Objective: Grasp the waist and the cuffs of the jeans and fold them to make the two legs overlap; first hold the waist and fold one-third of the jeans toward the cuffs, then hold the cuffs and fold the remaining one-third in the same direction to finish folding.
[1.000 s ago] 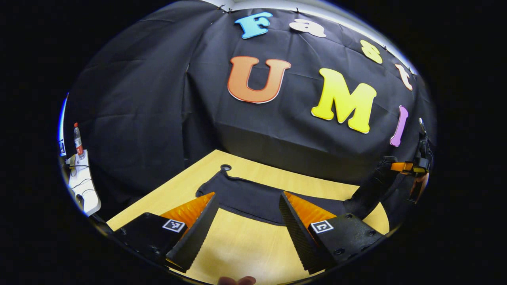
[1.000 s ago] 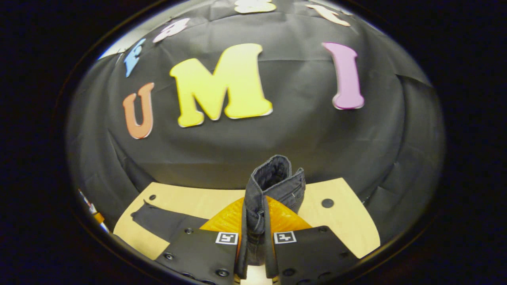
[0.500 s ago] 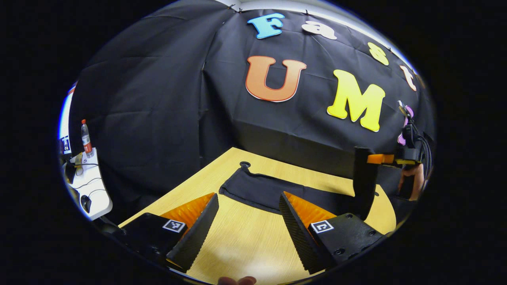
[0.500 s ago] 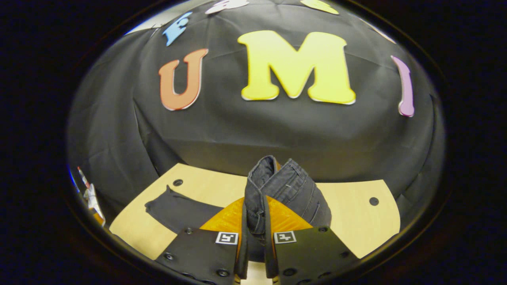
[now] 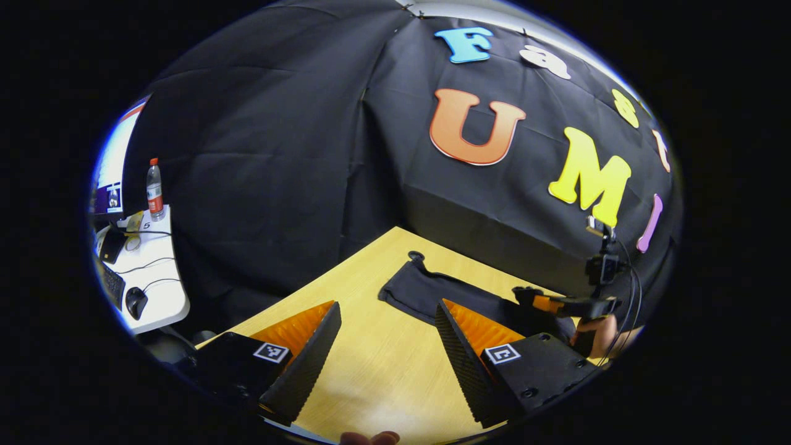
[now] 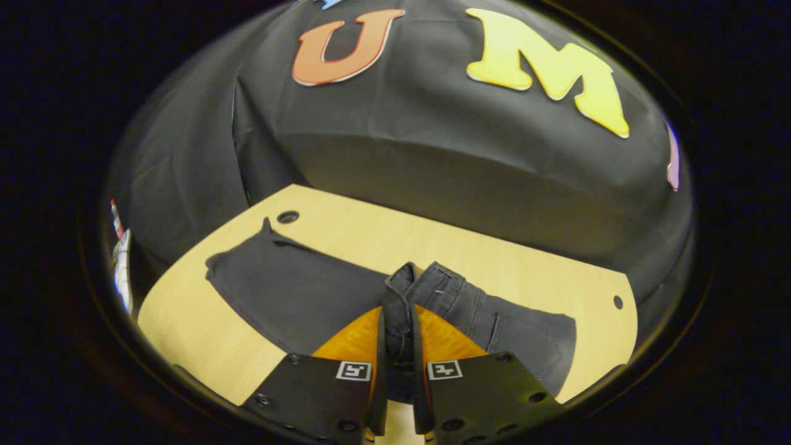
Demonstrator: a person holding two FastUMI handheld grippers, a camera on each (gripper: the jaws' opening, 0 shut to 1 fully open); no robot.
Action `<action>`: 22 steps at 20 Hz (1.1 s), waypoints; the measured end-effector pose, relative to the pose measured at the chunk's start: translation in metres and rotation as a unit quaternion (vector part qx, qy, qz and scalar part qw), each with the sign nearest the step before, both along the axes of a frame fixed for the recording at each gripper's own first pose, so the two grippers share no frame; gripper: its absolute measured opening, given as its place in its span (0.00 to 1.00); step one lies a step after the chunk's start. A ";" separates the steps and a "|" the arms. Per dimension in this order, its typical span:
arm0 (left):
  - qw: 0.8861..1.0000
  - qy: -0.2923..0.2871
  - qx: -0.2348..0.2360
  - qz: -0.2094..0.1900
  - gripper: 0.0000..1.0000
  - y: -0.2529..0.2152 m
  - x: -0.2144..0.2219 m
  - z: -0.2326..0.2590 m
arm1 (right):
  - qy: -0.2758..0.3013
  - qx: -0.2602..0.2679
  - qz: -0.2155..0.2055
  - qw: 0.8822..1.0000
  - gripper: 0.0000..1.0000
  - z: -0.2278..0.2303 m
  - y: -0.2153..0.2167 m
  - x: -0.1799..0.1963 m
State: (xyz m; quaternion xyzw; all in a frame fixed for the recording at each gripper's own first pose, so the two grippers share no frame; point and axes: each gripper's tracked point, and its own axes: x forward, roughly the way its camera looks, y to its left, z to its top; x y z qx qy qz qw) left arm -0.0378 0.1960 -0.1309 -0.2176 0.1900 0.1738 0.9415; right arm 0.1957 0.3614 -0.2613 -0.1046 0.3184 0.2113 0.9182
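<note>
— What lies beyond the wooden table (image 5: 371, 377)?
— A white side desk (image 5: 154, 284) carrying a plastic bottle (image 5: 154, 190), a computer mouse (image 5: 135, 302), a keyboard (image 5: 113, 283) and trailing cables

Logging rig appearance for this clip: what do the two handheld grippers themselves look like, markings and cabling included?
The left gripper has a black body with wedge-shaped jaws, ridged on their inner faces, and a small square black-and-white marker on each side. The right gripper carries the same paired markers on black screwed plates. Seen from the left gripper view, it has a small device mounted on top, with black cables trailing down.
</note>
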 end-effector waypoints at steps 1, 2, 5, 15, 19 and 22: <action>1.000 0.002 -0.002 0.003 0.99 0.005 0.000 -0.002 | 0.001 -0.014 0.004 1.000 0.14 -0.013 0.004 -0.001; 1.000 0.004 -0.004 0.004 0.99 0.008 -0.001 -0.004 | 0.005 -0.022 0.007 1.000 0.19 -0.024 0.009 -0.002; 1.000 0.005 -0.003 -0.002 0.99 0.011 0.001 -0.006 | 0.019 -0.038 0.016 0.999 0.19 -0.051 0.019 -0.007; 0.999 -0.002 -0.038 -0.018 0.99 0.004 0.016 -0.015 | 0.025 0.027 0.077 0.996 0.89 -0.018 0.041 -0.039; 0.998 0.000 -0.053 -0.018 0.99 0.009 0.032 -0.025 | -0.002 0.050 0.087 0.995 0.92 0.041 0.012 -0.054; 0.992 -0.007 -0.125 -0.016 0.99 0.003 0.056 -0.042 | -0.016 0.061 0.082 0.995 0.92 0.084 -0.034 -0.070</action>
